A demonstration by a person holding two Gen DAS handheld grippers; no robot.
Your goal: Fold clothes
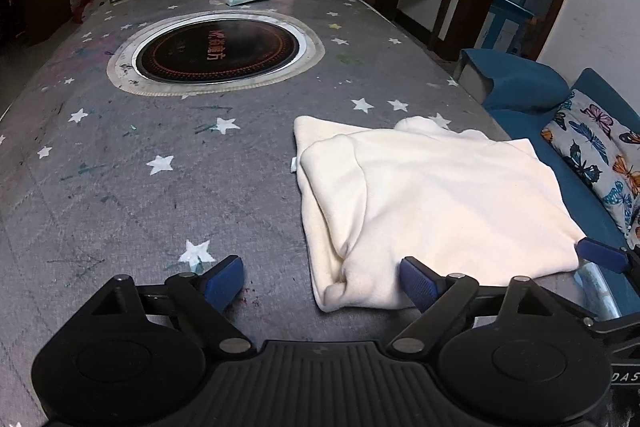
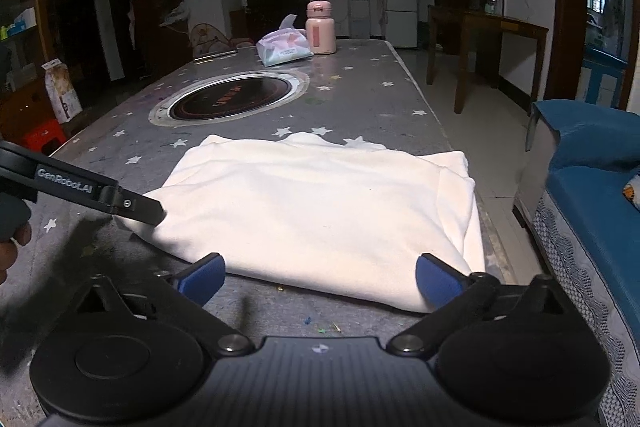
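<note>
My left gripper and right gripper both gape wide, holding nothing. The cream fleece garment lies folded on the star-patterned table; soft, light, floppy, so I'd pinch near corners.

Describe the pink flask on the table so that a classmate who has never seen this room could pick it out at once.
Start from the long grey table printed with white stars, and look past the round black cooktop set into it, to the far end. There the pink flask stands upright beside a soft tissue pack. It is the only tall, rigid, lidded thing there; the pack lies low and crumpled.
</note>
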